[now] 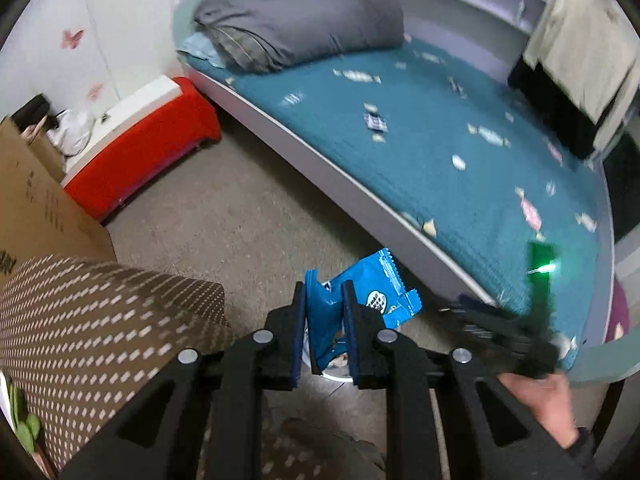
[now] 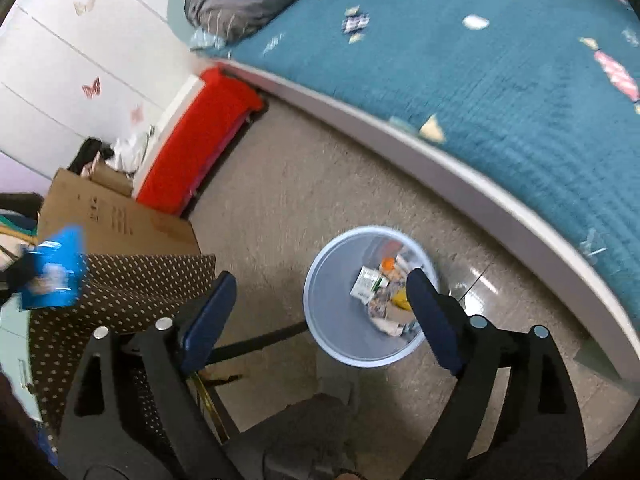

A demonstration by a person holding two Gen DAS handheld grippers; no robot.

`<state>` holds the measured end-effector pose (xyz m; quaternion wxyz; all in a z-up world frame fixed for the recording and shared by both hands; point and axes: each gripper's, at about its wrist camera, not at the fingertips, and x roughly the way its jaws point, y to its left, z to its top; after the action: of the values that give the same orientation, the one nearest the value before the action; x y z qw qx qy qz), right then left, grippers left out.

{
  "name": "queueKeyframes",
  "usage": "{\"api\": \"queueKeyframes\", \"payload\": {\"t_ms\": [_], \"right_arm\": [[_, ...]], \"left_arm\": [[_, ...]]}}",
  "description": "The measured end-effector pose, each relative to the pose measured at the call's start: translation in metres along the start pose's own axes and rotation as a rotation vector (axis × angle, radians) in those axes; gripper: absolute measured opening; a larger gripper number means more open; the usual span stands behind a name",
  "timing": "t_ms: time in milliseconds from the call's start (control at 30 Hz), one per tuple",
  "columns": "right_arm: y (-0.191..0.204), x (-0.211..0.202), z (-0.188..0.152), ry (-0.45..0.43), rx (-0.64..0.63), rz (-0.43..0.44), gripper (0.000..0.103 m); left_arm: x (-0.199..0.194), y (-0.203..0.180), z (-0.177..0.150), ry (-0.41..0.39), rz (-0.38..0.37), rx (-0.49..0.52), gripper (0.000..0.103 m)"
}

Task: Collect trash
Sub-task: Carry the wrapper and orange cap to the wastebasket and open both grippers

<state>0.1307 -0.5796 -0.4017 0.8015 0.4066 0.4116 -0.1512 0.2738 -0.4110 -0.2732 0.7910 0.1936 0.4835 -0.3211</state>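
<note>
My left gripper (image 1: 324,288) is shut on a blue snack wrapper (image 1: 372,284) and holds it above the floor beside the bed; the wrapper also shows blurred at the left of the right wrist view (image 2: 54,276). My right gripper (image 2: 320,284) is open and empty, hovering over a pale blue trash bin (image 2: 332,320) that holds several pieces of trash (image 2: 380,292). Only the bin's rim (image 1: 336,374) peeks out under the wrapper in the left wrist view. Several candy wrappers (image 1: 490,134) lie scattered on the teal bed (image 1: 460,168).
A grey duvet (image 1: 300,24) lies at the head of the bed. A red-sided box (image 1: 140,152) and a cardboard box (image 1: 36,200) stand by the wall. A brown dotted cushion (image 1: 100,336) is at the left. The right gripper's body (image 1: 512,336) shows at the right.
</note>
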Motion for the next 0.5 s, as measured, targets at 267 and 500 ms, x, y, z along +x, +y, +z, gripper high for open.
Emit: {"api": "queueKeyframes", "payload": {"t_ms": [267, 500], "right_arm": [[0.0, -0.042, 0.011, -0.078, -0.01, 0.006, 0.089], [0.019, -0.063, 0.007, -0.103, -0.023, 0.007, 0.097]], "left_arm": [[0.046, -0.024, 0.017, 0.134, -0.018, 0.071, 0.042], [0.016, -0.013, 0.025, 0.045, 0.067, 0.037, 0.09]]}}
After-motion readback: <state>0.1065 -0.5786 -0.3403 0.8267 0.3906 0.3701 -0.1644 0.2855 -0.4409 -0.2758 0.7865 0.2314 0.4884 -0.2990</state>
